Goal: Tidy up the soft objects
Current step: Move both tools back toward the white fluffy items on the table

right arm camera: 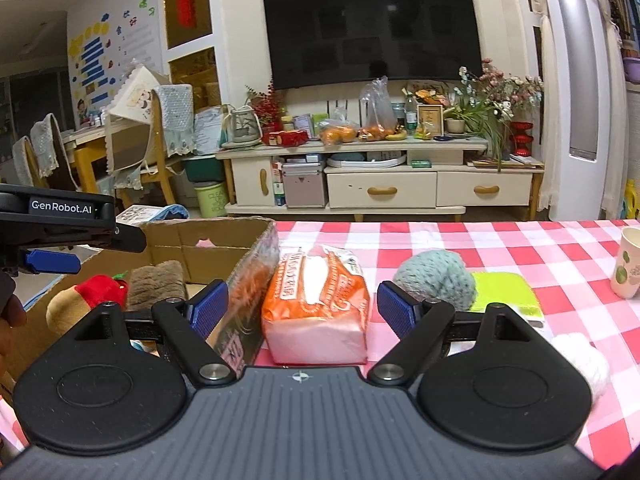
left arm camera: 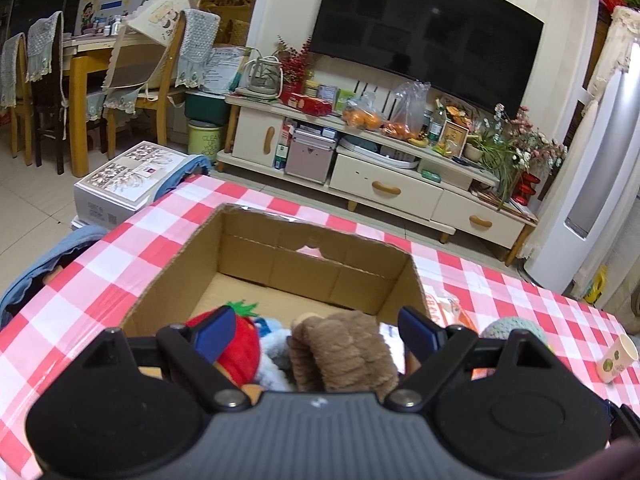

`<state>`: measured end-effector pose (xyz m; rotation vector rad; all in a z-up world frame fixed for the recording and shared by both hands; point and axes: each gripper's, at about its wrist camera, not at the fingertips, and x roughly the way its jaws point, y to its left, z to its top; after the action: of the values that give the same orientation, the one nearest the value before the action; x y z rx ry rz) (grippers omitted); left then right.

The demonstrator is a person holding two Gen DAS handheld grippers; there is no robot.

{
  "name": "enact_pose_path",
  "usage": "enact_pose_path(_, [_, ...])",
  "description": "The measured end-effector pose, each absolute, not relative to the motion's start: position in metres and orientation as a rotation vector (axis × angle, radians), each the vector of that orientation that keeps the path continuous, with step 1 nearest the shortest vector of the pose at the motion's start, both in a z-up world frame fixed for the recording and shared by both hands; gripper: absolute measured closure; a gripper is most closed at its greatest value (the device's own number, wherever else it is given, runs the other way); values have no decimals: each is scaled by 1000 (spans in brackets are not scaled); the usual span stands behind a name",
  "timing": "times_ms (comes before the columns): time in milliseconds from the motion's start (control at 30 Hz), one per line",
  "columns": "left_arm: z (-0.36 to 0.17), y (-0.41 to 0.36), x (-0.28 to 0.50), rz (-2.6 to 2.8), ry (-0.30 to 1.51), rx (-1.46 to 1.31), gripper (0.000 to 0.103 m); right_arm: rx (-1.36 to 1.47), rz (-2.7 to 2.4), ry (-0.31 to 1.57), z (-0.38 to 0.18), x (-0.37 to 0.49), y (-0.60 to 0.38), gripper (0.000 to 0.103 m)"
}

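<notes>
Toys in cardboard box (left arm camera: 280,256) half hidden behind left hand-held gripper (left arm camera: 318,332); both hand-held grippers agape, empty.

My own left gripper (left arm camera: 316,330) hides the lower half of the strawberry plush (left arm camera: 240,344) and brown plush (left arm camera: 344,352). The paper cup (right arm camera: 629,264) is cut by the frame's right edge. The white fluffy thing (right arm camera: 580,360) is blurred and half behind my right gripper's body.
</notes>
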<state>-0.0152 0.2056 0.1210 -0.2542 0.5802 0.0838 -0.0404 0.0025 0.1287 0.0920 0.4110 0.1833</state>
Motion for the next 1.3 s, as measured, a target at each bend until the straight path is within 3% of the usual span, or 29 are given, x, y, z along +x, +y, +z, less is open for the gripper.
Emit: enact_pose_path(1300, [111, 107, -11, -89, 609, -87, 8, 177, -19, 383, 107, -70, -30, 1])
